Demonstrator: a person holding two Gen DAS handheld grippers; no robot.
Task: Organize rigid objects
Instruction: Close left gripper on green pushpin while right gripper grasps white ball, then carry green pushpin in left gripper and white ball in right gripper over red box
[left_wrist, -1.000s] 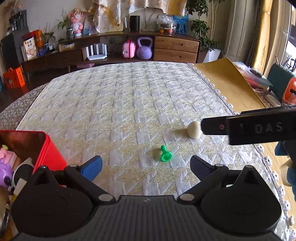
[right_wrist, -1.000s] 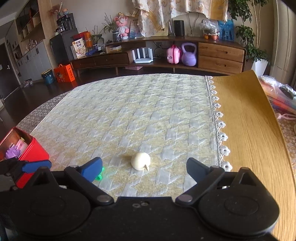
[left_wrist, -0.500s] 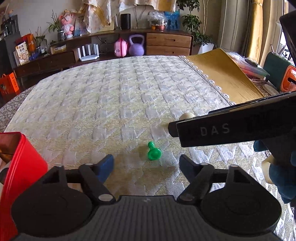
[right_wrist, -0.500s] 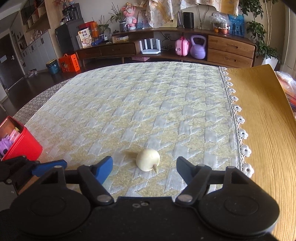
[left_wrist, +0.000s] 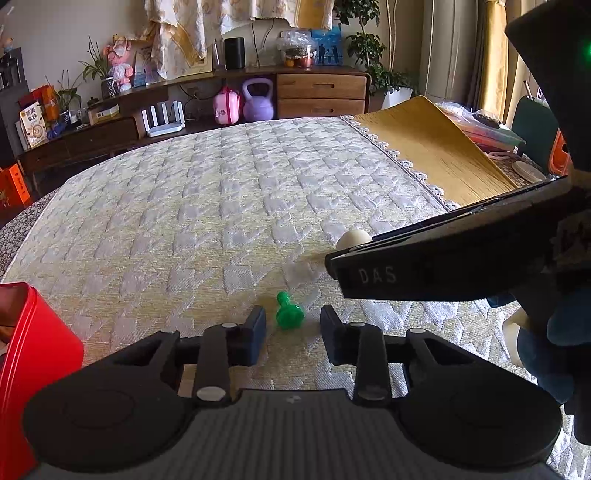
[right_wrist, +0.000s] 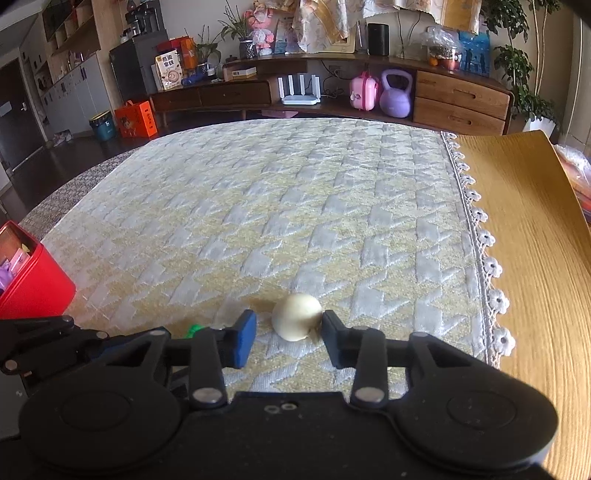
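Far left, the red bin (left_wrist: 33, 373) sits at the edge of the quilted surface (left_wrist: 229, 206), already holding a few bits, and I reckon that's where everything ends up. Moving in, my left tool (left_wrist: 293, 334) is low over the cloth, its jaws just closing in around the green peg (left_wrist: 289, 314); the peg lies on its side between the blue pads, but I see a sliver of gap on both sides, so no grip yet. Next along, my right tool (right_wrist: 289, 336) has also just been closing, on the cream egg-shaped piece (right_wrist: 297, 315). The right pad looks to be touching it, the left pad stands just off it, and the piece is still sitting on the cloth, so I can't say for certain that it's pinched. Further right, lace trim, then bare wood. So this is the grasp step, both hands at once. The next move calls for finishing both squeezes squarely. The rounded piece could squirt out, the little peg could roll. Then lift clear and carry left to the bin.
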